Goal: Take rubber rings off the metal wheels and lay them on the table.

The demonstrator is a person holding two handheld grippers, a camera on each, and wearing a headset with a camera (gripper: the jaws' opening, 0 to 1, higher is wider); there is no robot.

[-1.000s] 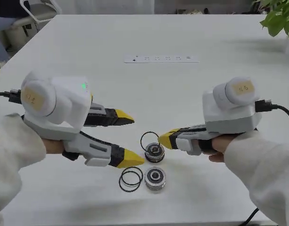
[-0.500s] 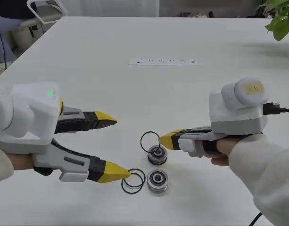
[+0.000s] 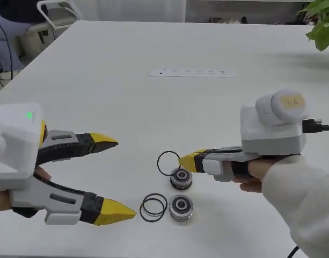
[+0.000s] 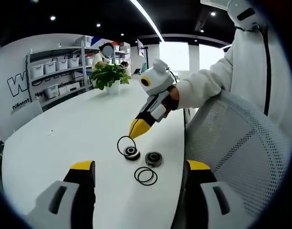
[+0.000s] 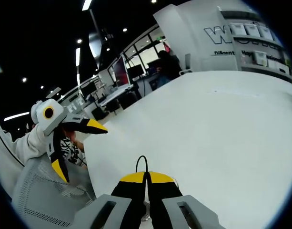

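Note:
Two metal wheels (image 3: 181, 178) (image 3: 181, 206) lie on the white table (image 3: 153, 107), also seen as wheels (image 4: 131, 152) (image 4: 153, 159). Two black rubber rings (image 3: 153, 207) lie flat, overlapping, left of the nearer wheel. My right gripper (image 3: 183, 159) is shut on a third rubber ring (image 3: 168, 163), which stands as a loop beside the farther wheel; whether it touches that wheel I cannot tell. That held ring (image 5: 142, 164) rises from the shut tips of the right gripper (image 5: 146, 175). My left gripper (image 3: 117, 177) is wide open, left of the wheels, with nothing in it.
A white power strip (image 3: 191, 73) lies across the table's middle. Green plant leaves (image 3: 322, 27) hang at the far right. A chair (image 3: 51, 11) stands beyond the far left corner. The table's near edge runs close below the wheels.
My left gripper has drawn back to the left and nearer, away from the wheels, still open. The right gripper has kept its place, shut on the ring.

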